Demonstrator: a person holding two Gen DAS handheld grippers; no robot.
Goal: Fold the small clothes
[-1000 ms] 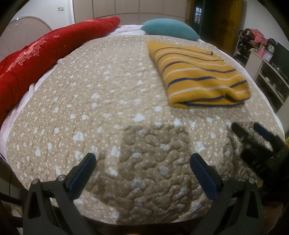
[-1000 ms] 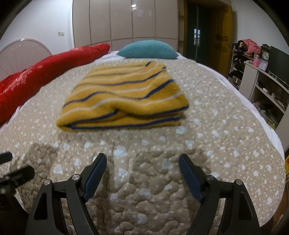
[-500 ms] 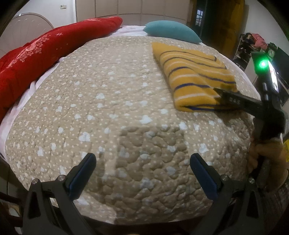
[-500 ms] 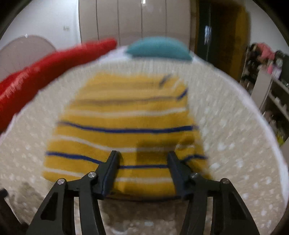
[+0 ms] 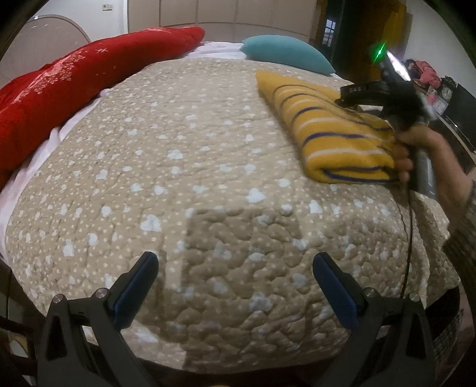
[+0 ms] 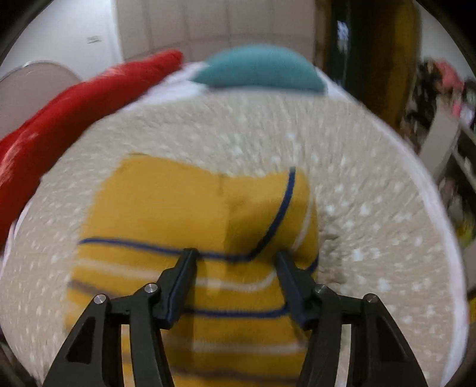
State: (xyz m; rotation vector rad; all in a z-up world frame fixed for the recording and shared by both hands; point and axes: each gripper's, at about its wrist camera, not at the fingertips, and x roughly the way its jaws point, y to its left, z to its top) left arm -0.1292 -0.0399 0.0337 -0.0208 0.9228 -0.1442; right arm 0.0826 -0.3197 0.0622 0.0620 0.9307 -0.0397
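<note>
A folded yellow garment with blue and white stripes (image 5: 324,125) lies on the right side of the bed. My left gripper (image 5: 235,272) is open and empty, low over the near edge of the beige quilt (image 5: 178,154). My right gripper (image 6: 236,263) is open, its fingers (image 6: 186,268) over the garment (image 6: 184,208), well onto it. In the left wrist view the right gripper (image 5: 345,98) shows from the side above the garment, held by a hand (image 5: 416,148). The right wrist view is blurred; I cannot tell whether the fingers touch the cloth.
A red bolster (image 5: 74,89) runs along the bed's left side. A teal pillow (image 5: 285,53) lies at the head. Shelves with clutter (image 5: 440,89) stand to the right of the bed, a wardrobe (image 6: 208,23) and a dark door behind.
My right gripper has moved forward and up over the garment, from the quilt in front of it to above its middle. Its jaws have narrowed. The left gripper has stayed in place.
</note>
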